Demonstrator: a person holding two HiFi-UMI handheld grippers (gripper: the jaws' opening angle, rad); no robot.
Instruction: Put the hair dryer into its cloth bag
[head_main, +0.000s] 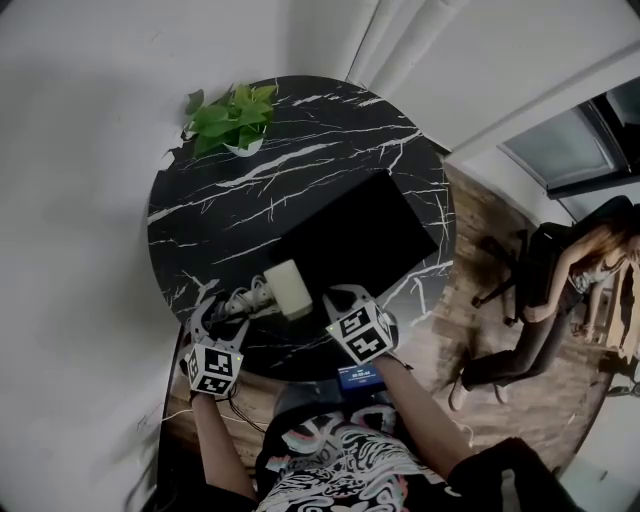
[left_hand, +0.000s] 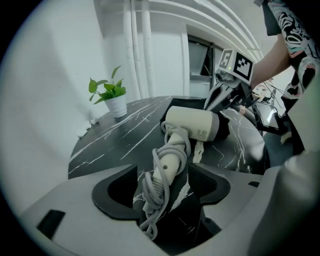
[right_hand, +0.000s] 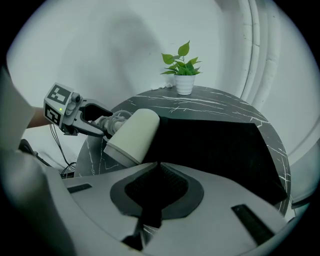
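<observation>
The hair dryer (head_main: 288, 290) lies on the tabletop (head_main: 230, 200) at the soft bag's (right_hand: 215, 145) near edge, rigid, smooth, likely head-heavy, best gripped by its cord-wrapped handle (left_hand: 170, 155), which the wide left tongs (left_hand: 165, 177) straddle; the right tongs (right_hand: 157, 167) are closed.

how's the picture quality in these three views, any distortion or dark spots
Head view: dim, fisheye bends straight lines. Left gripper view: hair dryer sharp, black circular edge around the frame. Right gripper view: cloth bag a flat black patch, no detail.
</observation>
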